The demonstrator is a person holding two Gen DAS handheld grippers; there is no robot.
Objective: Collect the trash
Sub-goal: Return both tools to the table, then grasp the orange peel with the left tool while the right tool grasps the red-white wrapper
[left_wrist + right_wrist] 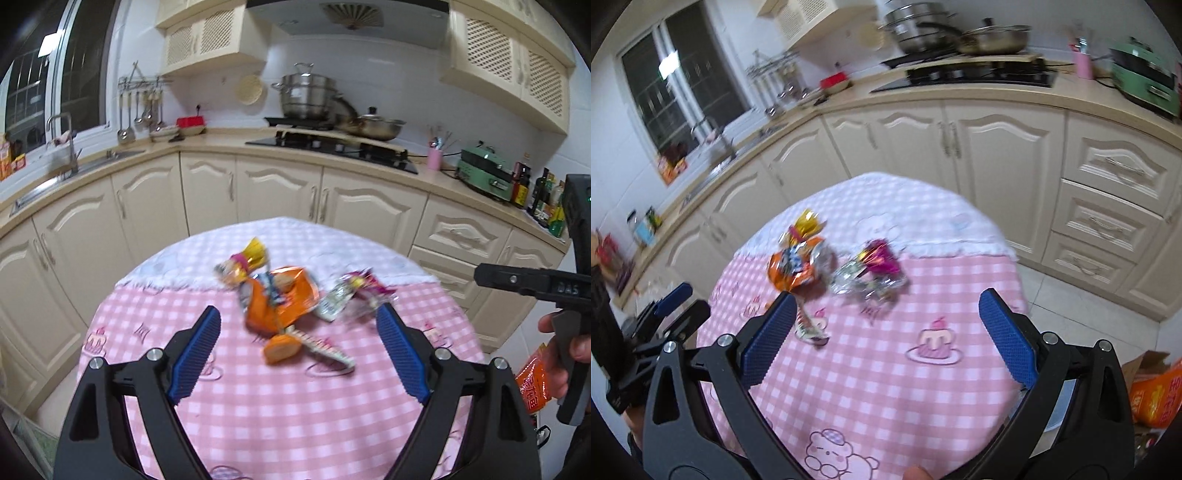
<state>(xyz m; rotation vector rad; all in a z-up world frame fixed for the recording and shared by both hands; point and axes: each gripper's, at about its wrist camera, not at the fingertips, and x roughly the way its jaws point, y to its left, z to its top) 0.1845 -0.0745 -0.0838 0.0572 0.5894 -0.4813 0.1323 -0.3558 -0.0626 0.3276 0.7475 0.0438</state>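
Left hand-held gripper wide open, empty; wrappers seemingly untouched.

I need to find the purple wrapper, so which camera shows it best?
The right wrist view: the purple wrapper lies ahead with its whole top showing, though blurred. In the left wrist view it sits off to the right, smaller and more smeared.

Round table carried a pink checked cloth with a white band at its far edge. Cream cabinets ran behind. On the counter: black hob, steel pots, pink cup, green appliance, bottles. Sink sat below a dark window.
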